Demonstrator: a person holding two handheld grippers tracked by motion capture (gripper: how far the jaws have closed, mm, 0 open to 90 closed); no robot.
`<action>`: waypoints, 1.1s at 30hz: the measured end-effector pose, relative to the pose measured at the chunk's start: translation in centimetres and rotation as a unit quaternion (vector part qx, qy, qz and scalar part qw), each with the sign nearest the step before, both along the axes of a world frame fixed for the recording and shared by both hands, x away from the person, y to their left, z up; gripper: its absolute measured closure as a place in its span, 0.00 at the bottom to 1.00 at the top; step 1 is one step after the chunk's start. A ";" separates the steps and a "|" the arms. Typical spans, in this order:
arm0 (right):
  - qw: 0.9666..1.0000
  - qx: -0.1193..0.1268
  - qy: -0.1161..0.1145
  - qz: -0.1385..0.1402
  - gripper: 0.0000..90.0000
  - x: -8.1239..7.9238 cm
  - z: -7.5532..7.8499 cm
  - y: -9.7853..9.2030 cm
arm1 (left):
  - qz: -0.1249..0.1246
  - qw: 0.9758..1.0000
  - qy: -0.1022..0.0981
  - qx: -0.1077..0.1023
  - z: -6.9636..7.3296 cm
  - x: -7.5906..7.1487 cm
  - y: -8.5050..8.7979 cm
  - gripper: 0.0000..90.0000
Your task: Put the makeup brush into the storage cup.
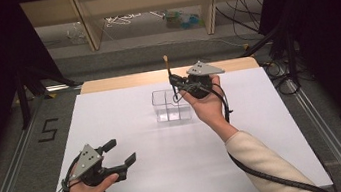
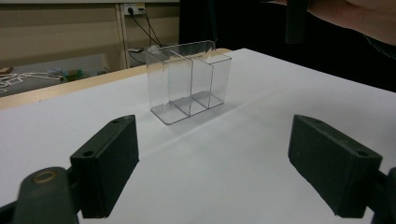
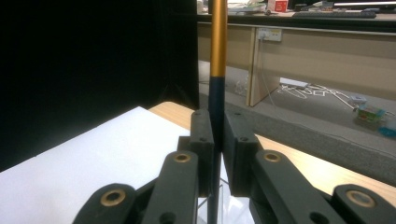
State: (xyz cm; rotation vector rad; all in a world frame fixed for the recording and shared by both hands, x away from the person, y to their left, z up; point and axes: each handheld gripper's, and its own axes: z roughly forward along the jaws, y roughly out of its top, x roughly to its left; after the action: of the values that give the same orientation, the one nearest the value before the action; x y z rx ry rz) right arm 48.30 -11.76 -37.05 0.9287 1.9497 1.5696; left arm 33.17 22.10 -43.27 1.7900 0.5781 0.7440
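With my right gripper (image 1: pixel 174 82) fingers clamping an upright pen (image 3: pixel 217 70) above the clear organizer (image 1: pixel 172 105) at twelve o'clock on the worktop (image 1: pixel 176 150) and left gripper (image 1: pixel 120 153) fingers wide, I risk tipping it.

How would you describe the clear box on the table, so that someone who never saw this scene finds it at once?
Start from the white table and look toward its far edge, near the middle. There stands a clear plastic organizer, just under the right tool, which holds a thin black and gold stick upright above it. It is see-through, with inner walls dividing it into compartments.
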 end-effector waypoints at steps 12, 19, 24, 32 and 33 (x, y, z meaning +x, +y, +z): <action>1.000 -0.001 0.002 0.001 0.93 0.2 -0.1 0.1 | 0.000 1.000 0.000 0.000 0.0 0.0 0.0 0.17; 1.000 -0.004 -0.007 0.000 0.93 0.3 -0.1 0.2 | 0.000 1.000 0.000 0.000 0.0 0.0 0.0 0.17; 1.000 0.001 0.003 0.001 0.93 0.3 -0.1 0.3 | 0.000 1.000 0.000 0.000 0.0 0.0 0.0 0.17; 1.000 -0.003 -0.009 0.001 0.93 0.6 -0.1 0.4 | 0.000 1.000 0.001 -0.001 0.0 0.0 0.0 0.17; 1.000 0.000 0.002 0.002 0.93 0.5 -0.1 0.4 | 0.000 1.000 0.001 -0.001 0.0 0.0 0.0 0.17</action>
State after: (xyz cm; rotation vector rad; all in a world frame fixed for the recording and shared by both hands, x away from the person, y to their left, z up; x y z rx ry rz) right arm 48.77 -11.34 -37.18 0.9299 1.9553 1.5722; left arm 33.17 22.10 -43.30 1.7892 0.5786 0.7421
